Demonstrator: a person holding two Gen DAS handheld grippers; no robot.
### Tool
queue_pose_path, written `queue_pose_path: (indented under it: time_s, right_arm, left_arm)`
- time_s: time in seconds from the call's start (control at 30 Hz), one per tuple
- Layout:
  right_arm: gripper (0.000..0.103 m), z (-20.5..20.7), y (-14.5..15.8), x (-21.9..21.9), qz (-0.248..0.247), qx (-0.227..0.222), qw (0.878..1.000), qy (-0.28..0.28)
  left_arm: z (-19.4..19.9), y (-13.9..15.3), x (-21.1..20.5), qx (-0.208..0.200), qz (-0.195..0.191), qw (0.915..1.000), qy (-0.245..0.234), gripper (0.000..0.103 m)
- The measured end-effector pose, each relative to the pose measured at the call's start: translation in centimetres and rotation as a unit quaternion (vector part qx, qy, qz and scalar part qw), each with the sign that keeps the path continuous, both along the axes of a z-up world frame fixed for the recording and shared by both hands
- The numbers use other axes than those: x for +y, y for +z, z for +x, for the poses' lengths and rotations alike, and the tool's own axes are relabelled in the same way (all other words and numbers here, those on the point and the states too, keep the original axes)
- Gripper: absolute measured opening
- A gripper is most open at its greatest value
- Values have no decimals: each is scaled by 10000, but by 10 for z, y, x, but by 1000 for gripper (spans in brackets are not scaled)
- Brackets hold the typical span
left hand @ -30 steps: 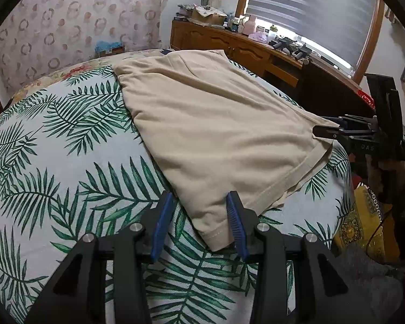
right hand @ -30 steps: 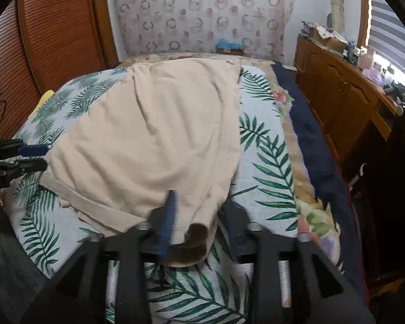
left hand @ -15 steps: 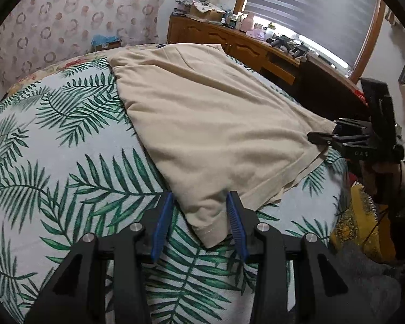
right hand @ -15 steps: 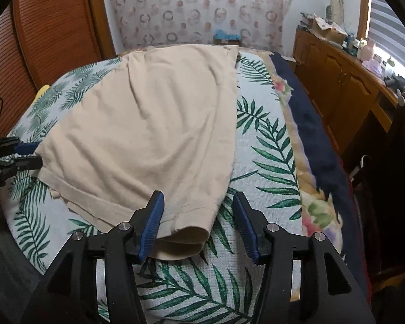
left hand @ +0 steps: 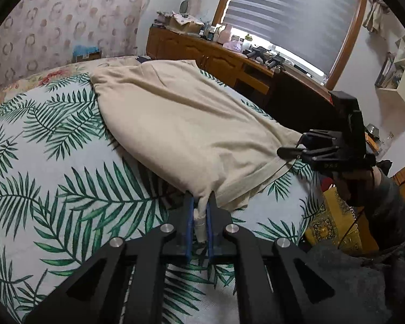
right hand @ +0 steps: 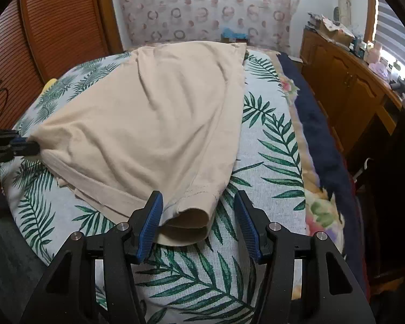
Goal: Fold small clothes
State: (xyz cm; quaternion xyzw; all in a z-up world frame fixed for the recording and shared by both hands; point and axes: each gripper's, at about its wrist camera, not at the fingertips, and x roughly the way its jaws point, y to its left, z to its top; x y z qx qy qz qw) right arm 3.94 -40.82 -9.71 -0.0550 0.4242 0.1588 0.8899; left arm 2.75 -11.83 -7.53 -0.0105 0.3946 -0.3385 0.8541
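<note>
A beige T-shirt lies spread on a bed with a palm-leaf cover. My left gripper is shut on the shirt's near corner, with cloth bunched between the blue pads. It also shows at the left edge of the right wrist view, pinching that corner. My right gripper is open, its jaws wide on either side of the shirt's sleeve opening. The right gripper shows in the left wrist view at the shirt's far corner.
A wooden dresser with clutter runs along the right side under a window with blinds. A wooden louvred door stands on the left. A dark blue and floral blanket edge lies along the bed's right side.
My left gripper has closed on the shirt's near corner; it was open. My right gripper has opened wide around the sleeve.
</note>
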Motion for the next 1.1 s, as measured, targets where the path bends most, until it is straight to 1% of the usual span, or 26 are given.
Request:
queue_pose_path:
  time_s: [0.07,0.1,0.13,0.17,0.2,0.23,0.3,0.37,0.47,0.53,0.57,0.63,0.7,0.8,0.9,1.0,1.1]
  right_arm:
    - [54,-2,0,3,4,-34,10000,69]
    - [41,-4,0,5,46,-42,9998,180]
    - [22,-6,1,8,121,-16,9994,312]
    - [11,-7,3,10,162,-2,9991,387]
    - [5,-7,4,11,224,11,9987,460]
    - [4,-8,5,11,281,-16,9984,482]
    - [3,-9,12,8,484,-153,9975,499]
    - [3,-10,30,2,712,-485,9952,455]
    - [3,-2,53,-3,880,-834,9918,408]
    - [3,10,65,-2,848,-1039,9900,441]
    - [3,22,74,-2,838,-1191,9885,415]
    - [3,45,86,3,830,-1356,9863,429]
    - [3,64,94,7,795,-1488,9847,448]
    - [3,103,104,20,572,-1675,9827,542]
    - [2,152,107,32,375,-1678,9834,574]
    - [3,202,101,38,308,-1549,9861,524]
    - [3,240,86,38,252,-1384,9894,368]
  left_arm:
    - [0,2,-1,-28,-37,10000,-19,4]
    - [1,3,-1,-49,-52,10000,-17,4]
    - [2,5,-1,-73,-89,9999,-4,3]
    - [3,7,-1,-105,-137,9999,14,3]
    - [4,10,1,-143,-222,9996,47,3]
    - [5,14,3,-168,-301,9994,74,3]
    - [10,24,7,-265,-431,9986,133,3]
    - [18,37,11,-349,-559,9976,198,3]
    - [41,57,14,-479,-681,9962,268,3]
    - [62,68,15,-541,-723,9955,303,3]
    - [75,73,16,-560,-717,9953,343,3]
    - [105,80,19,-562,-753,9946,439,3]
    - [129,83,21,-635,-667,9941,573,3]
    - [172,82,23,-599,-577,9935,783,3]
    - [215,74,25,-519,-407,9926,1016,3]
    - [251,62,26,-433,-218,9917,1188,4]
    - [280,46,27,-239,-72,9905,1353,8]
